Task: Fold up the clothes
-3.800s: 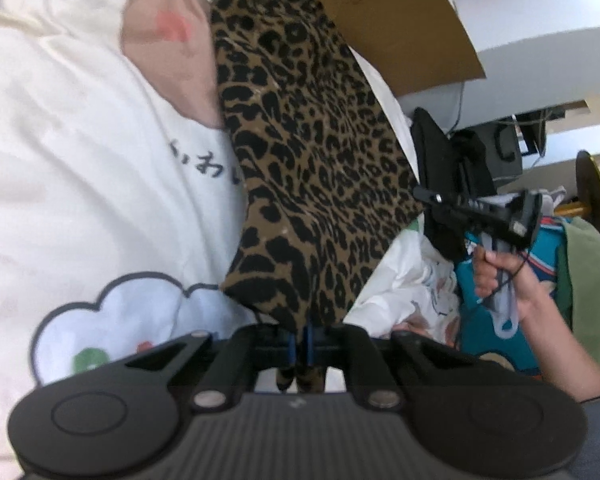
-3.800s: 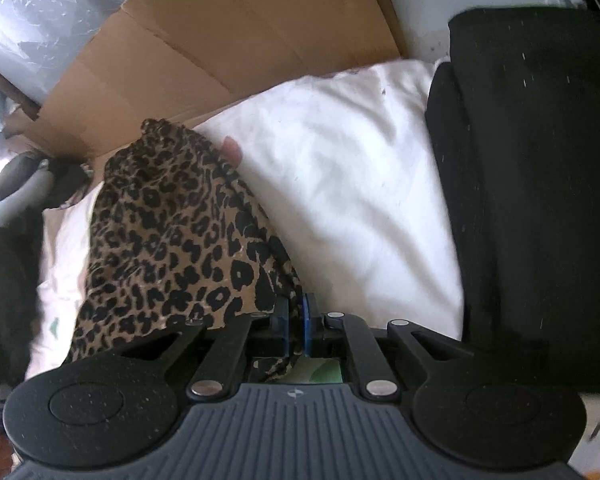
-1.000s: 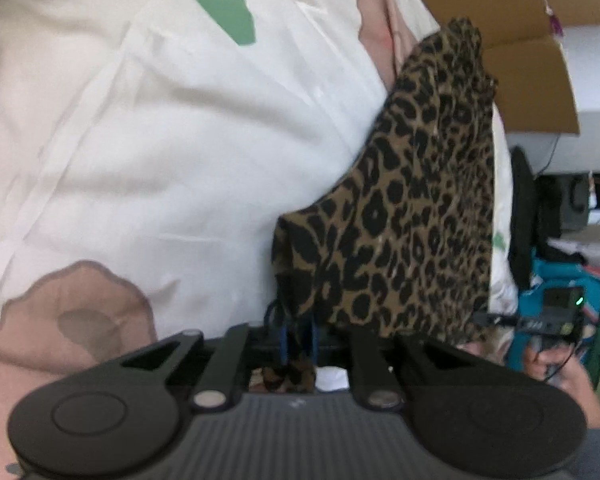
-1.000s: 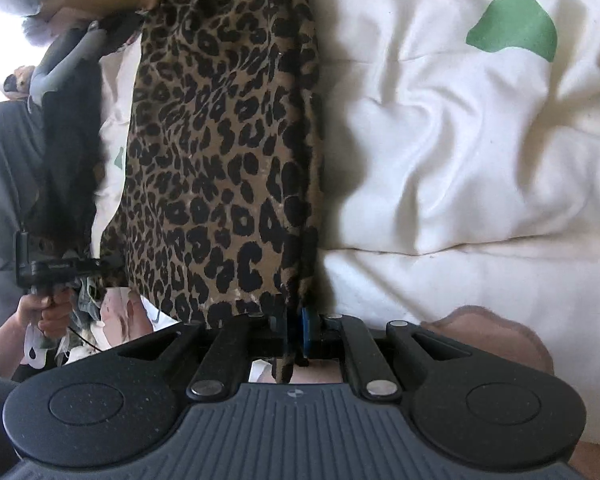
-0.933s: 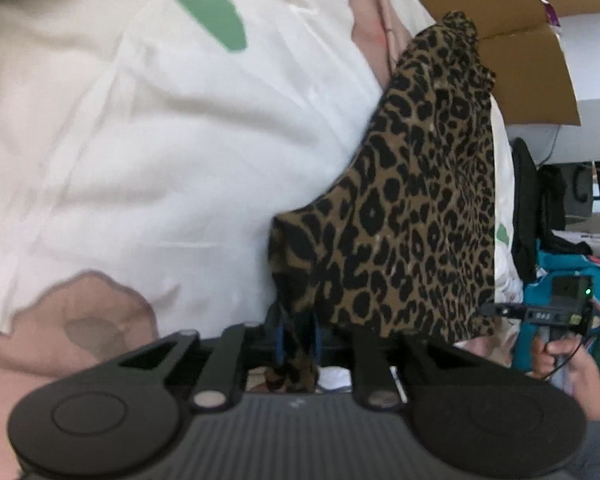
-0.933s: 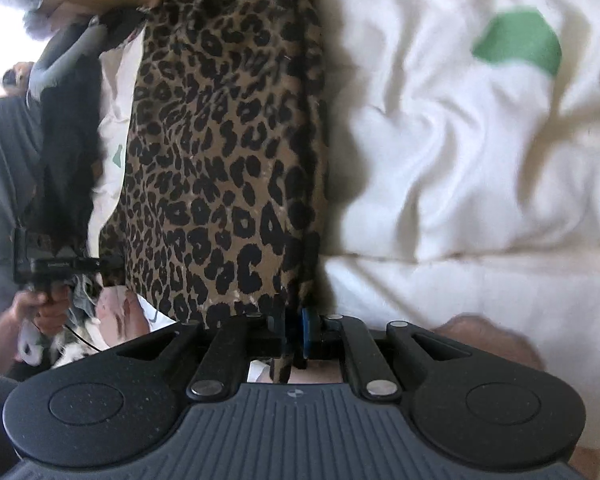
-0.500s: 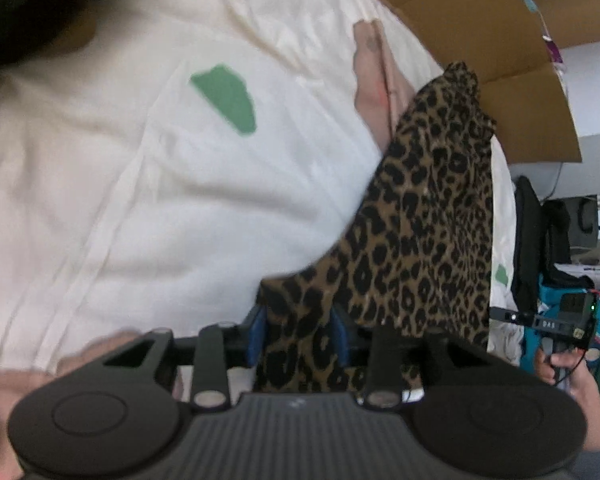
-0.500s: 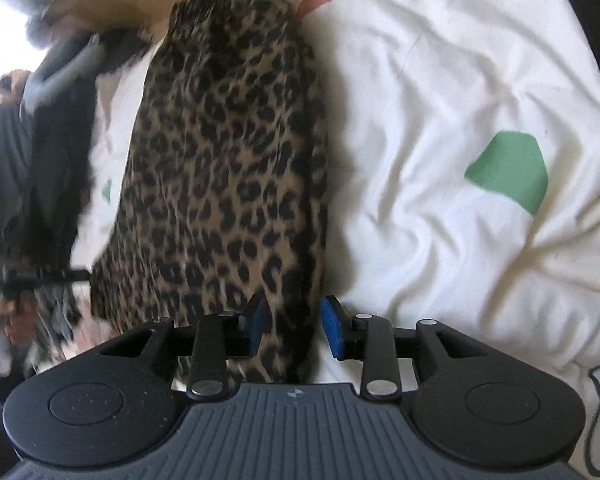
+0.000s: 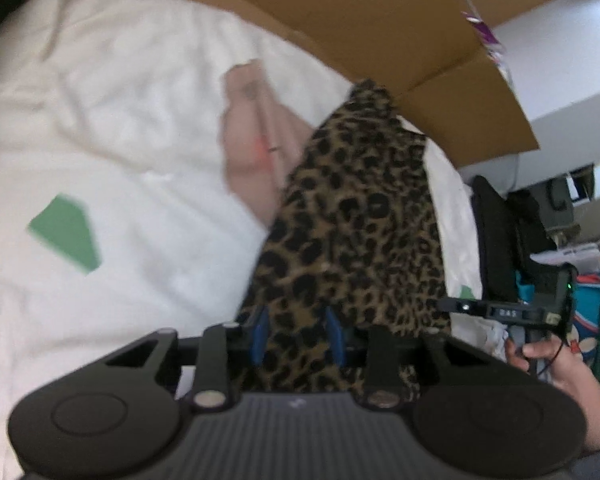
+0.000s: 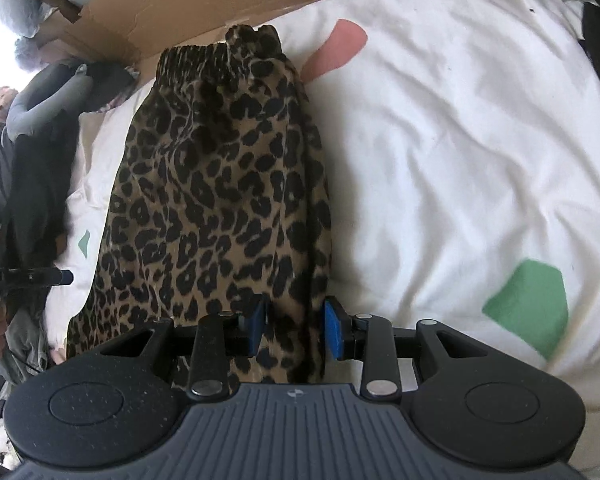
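Observation:
A leopard-print garment [image 9: 352, 232] lies folded lengthwise on the white duvet [image 9: 120, 140], its gathered waistband [image 10: 204, 56] at the far end by the cardboard. My left gripper [image 9: 297, 336] hovers over the near hem. Its jaws are closing, the blue pads still apart with loose cloth lying between them and not pinched. My right gripper [image 10: 295, 330] stands open over the other near corner of the garment [image 10: 220, 184], and the fabric edge runs between its pads without being pressed.
Flattened brown cardboard [image 9: 380, 20] lines the far side of the bed. The duvet [image 10: 460, 140] carries green and pink patches. Dark clothes [image 10: 32, 184] pile up beside the bed, and a person's hand [image 9: 548, 360] shows at the right edge.
Both grippers were shut on the garment's near hem a second ago. They have since opened, let go of it and drawn back a little; the garment now rests on the duvet.

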`<state>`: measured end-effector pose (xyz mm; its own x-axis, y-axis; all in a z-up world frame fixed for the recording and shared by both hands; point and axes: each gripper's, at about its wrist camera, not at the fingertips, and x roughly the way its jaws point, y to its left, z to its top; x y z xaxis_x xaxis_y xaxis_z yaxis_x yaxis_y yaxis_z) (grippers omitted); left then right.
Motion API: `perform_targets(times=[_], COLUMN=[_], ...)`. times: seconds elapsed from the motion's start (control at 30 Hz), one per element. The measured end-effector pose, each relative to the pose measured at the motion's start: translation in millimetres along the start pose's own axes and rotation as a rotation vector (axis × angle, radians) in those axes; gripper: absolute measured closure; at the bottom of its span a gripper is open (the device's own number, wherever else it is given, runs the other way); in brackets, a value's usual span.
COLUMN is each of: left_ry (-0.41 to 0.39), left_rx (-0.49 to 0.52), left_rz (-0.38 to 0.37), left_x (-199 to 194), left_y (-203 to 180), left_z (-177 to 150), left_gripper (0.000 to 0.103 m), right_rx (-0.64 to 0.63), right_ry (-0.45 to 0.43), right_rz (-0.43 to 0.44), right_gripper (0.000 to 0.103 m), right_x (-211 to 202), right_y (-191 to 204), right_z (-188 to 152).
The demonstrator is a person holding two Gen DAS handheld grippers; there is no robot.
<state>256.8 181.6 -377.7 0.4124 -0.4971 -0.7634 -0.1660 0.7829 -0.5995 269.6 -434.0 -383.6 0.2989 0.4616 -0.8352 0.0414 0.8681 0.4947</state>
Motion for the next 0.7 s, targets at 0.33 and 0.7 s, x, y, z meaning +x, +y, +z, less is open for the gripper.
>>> perform_targets(times=[0.33,0.7], left_ry=[0.031,0.045], left_rx=[0.105,0.21], left_rz=[-0.046,-0.001], left_x=[33.7,57.2], left_y=[-39.1,-77.9], left_z=[17.4,25.7], left_gripper=[0.072,0.072], right_rx=[-0.053,-0.037], right_ry=[0.011,-0.057], right_rz=[-0.022,-0.07], right_gripper=[0.066,0.069], right_x=[13.4,3.6], right_y=[-0.7,-10.7], right_z=[7.2,4.7])
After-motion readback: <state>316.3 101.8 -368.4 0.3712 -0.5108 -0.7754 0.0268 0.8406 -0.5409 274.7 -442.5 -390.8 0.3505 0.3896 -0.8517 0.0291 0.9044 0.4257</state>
